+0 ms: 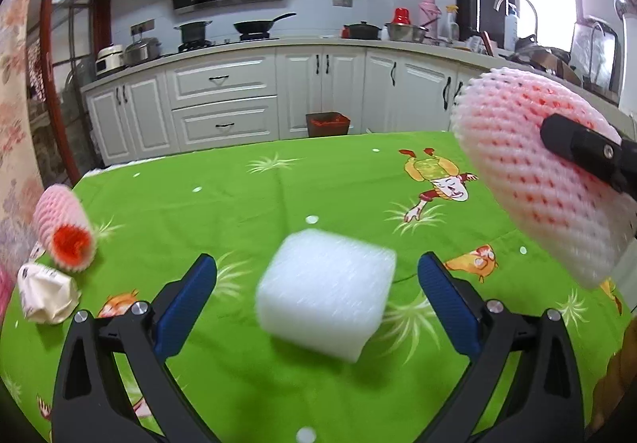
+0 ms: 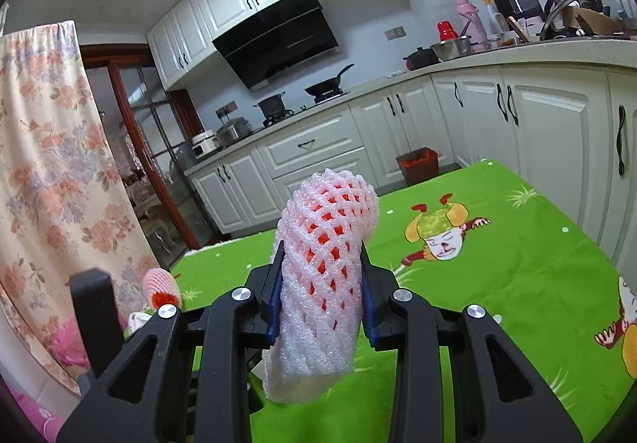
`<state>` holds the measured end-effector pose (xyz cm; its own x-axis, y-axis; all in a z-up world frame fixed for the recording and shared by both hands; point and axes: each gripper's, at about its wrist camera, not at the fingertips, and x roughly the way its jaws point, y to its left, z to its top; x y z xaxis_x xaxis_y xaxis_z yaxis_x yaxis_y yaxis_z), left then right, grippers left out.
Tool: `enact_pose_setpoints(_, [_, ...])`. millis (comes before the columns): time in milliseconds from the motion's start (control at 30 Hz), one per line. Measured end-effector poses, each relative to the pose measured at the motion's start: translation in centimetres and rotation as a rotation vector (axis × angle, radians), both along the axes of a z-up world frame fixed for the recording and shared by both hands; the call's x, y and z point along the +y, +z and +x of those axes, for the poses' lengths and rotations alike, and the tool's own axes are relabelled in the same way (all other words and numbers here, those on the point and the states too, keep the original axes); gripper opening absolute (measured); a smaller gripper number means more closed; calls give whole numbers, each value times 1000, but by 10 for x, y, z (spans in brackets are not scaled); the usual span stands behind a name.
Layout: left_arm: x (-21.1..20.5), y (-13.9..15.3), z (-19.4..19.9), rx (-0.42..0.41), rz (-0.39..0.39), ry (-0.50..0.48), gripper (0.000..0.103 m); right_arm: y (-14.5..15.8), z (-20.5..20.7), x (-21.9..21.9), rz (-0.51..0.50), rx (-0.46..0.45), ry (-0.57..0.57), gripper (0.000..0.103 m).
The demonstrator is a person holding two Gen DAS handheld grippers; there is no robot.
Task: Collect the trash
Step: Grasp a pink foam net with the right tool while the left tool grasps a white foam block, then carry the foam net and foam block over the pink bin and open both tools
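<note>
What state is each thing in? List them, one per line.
Left hand-held gripper: open, white foam block between its fingers, untouched.
Right hand-held gripper: shut on a pink foam net.
Held foam net: squeezed, lifted off the table.
Foam block: lying on the green tablecloth.
Second foam net: lying on its side at the table edge.
Crumpled wrapper: lying beside it.
Bin: on the floor, red-lined, open.

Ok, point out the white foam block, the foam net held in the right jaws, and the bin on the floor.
White foam block (image 1: 324, 293), left wrist view, its top face.
Pink foam fruit net (image 2: 324, 263), right wrist view, mid-sleeve between the jaws.
Brown trash bin (image 1: 327, 123), left wrist view, front wall.
</note>
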<state>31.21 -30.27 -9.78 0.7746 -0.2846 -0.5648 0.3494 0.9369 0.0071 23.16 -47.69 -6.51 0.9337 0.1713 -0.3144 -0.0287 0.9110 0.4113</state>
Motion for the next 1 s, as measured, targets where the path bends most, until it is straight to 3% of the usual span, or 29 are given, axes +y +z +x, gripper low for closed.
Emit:
enact_pose_setpoints(200, [-12,-15,8,39,37,-23,94,-13,3,-6,2,39,-17,32])
enact_pose_setpoints(233, [-12,-17,9,53,36,-35,77,-16,4,-7,6,47,-19,32])
enact_pose_setpoints(267, [-11,-18,10,61,33,-44,70,-18,6,-7,5,58,-19,32])
enact_pose_setpoints(567, [20,-4,-13,-9,-8,-11,69,-34,9,18,-53,119,22,32])
enact_pose_setpoints(1000, [93,28,-54,-66,-64,79,69,-30,-1,84,-234,152,100,32])
